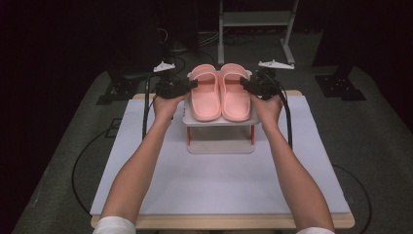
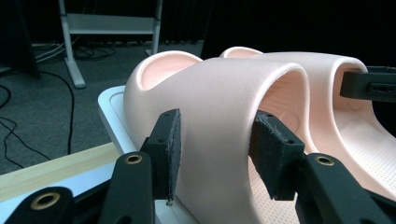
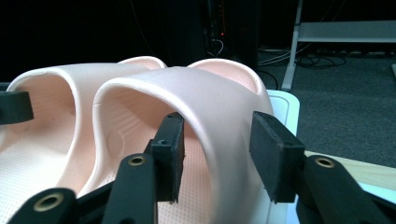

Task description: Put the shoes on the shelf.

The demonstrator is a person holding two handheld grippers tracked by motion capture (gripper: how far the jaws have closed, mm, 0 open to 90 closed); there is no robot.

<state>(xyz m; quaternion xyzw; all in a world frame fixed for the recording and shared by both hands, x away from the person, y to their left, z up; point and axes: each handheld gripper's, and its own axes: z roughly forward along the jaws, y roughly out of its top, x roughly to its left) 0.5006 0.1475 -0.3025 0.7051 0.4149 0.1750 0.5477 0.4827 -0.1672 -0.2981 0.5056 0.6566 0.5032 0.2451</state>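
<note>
1. Two pink slippers sit side by side on the top shelf of a small white rack (image 1: 220,122), which stands on the pale mat (image 1: 219,180) over the wooden table (image 1: 224,222).
2. Left slipper (image 1: 204,95); right slipper (image 1: 235,95). Their inner edges touch or nearly touch, with the strap ends pointing away from the person.
3. The left gripper (image 1: 193,84) comes in from the left side at shelf height. In the left gripper view its jaws straddle the outer side of the left slipper's strap (image 2: 224,121), one pad (image 2: 170,140) outside and one inside the strap opening.
4. The jaws are part way apart. The left-hand pad lies against or just beside the strap; on the other side a thin gap shows. I cannot tell if the pads press.
5. The right gripper (image 1: 245,84) mirrors this from the right side. In the right gripper view its jaws straddle the right slipper's strap (image 3: 210,112), with a gap visible at the outer pad (image 3: 273,149).
6. Both of the person's forearms are stretched forward over the mat.
</note>
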